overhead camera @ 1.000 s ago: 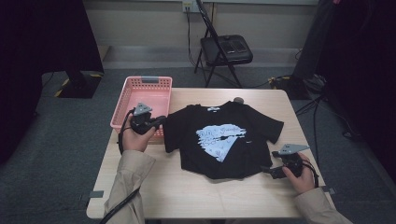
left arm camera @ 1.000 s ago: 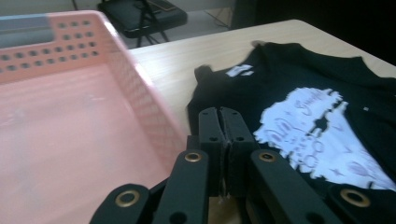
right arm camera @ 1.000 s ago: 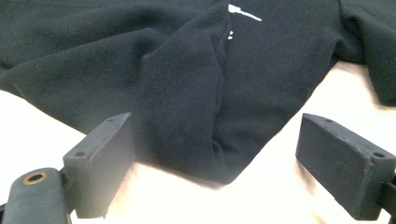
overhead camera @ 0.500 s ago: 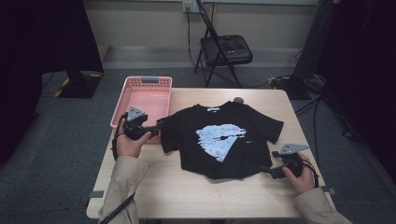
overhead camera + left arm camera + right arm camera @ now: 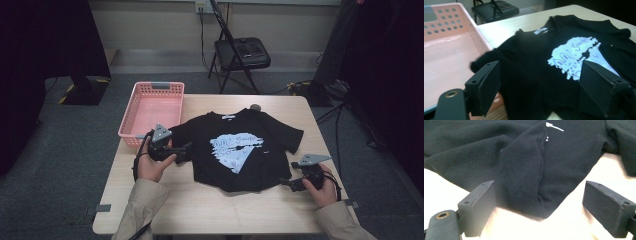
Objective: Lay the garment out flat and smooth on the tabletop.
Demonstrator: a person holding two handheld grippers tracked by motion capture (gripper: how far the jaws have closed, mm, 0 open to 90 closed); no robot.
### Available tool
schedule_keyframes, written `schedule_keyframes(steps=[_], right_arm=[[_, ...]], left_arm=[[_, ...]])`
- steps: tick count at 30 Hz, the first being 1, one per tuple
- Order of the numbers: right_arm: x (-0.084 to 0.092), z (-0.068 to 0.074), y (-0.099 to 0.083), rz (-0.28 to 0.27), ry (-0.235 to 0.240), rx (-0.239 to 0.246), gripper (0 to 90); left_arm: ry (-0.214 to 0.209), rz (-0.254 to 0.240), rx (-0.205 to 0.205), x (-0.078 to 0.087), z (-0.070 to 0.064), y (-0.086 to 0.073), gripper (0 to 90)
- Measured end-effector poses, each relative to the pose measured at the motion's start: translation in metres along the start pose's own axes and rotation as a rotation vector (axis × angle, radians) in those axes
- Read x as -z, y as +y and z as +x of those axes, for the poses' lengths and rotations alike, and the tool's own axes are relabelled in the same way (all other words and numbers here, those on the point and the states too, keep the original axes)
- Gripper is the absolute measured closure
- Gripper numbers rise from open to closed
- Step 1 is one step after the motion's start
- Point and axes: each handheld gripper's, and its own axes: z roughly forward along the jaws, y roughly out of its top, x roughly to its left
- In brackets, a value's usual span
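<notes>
On the table [image 5: 165, 200] lies a black shirt [image 5: 240, 150], flat, picture side up. At its nine o'clock side the left gripper [image 5: 186, 149] has just been opening its jaws — they stand wide over the sleeve. At five o'clock the right gripper [image 5: 286, 183] waits open by the hem. A pink basket [image 5: 152, 107] sits at ten o'clock.

Wooden table [image 5: 200, 210] carries black T-shirt [image 5: 235, 150], pink basket [image 5: 152, 110], perhaps overhanging.
</notes>
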Motion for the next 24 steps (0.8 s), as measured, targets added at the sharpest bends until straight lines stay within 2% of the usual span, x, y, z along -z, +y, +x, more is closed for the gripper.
schedule_keyframes(steps=[8, 13, 17, 20, 24], right_arm=[[0.000, 0.000, 0.000, 0.000, -0.001, 0.000, 11.2], [0.000, 0.000, 0.000, 0.000, -0.001, 0.000, 11.2], [0.000, 0.000, 0.000, 0.000, -0.001, 0.000, 11.2], [0.000, 0.000, 0.000, 0.000, -0.001, 0.000, 11.2], [0.000, 0.000, 0.000, 0.000, -0.001, 0.000, 11.2]], left_arm=[[-0.037, 0.025, -0.019, -0.003, -0.013, -0.016, 16.7], [-0.075, 0.024, -0.023, -0.003, -0.019, -0.027, 16.6], [-0.094, 0.044, -0.026, -0.006, -0.025, -0.037, 16.3], [-0.107, 0.070, -0.053, -0.008, -0.030, -0.045, 16.3], [-0.116, 0.078, -0.055, -0.011, -0.034, -0.053, 16.4]])
